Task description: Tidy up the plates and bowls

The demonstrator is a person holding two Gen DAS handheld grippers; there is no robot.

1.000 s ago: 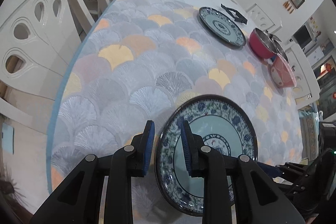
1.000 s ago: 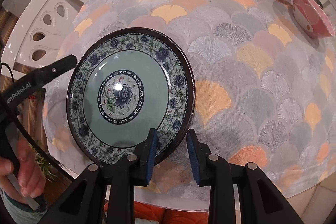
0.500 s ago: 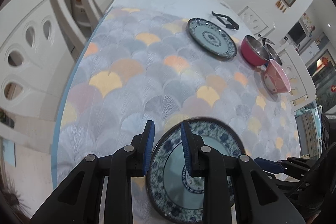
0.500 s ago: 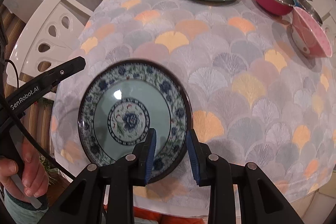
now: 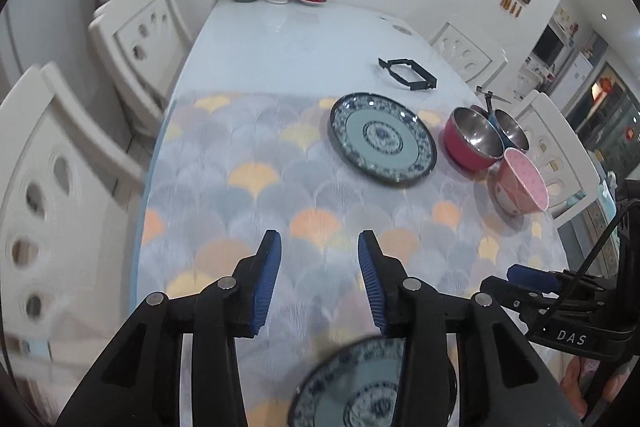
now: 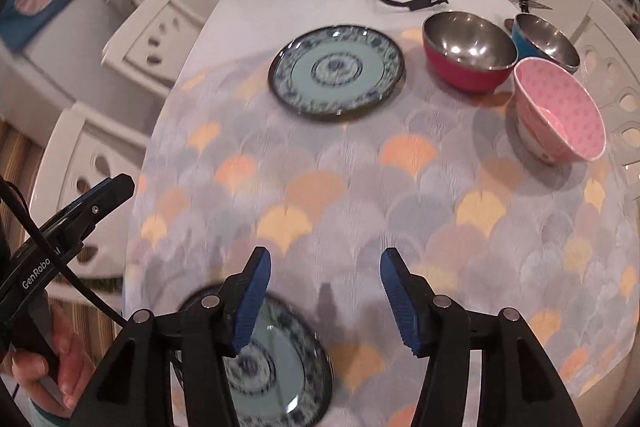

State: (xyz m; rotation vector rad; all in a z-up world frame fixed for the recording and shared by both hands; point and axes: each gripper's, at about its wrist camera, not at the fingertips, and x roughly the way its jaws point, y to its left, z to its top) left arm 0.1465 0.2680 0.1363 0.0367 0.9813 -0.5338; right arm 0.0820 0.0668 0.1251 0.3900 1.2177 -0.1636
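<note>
We hold our left gripper [image 5: 319, 263] and right gripper [image 6: 325, 281] above the table, both with fingers wide apart and nothing in them. The near plate [image 6: 276, 367] lies flat at the table's front edge. The far plate [image 6: 337, 69] sits beside the red bowl [image 6: 468, 53], blue bowl [image 6: 546, 41] and pink bowl [image 6: 560, 113].
</note>
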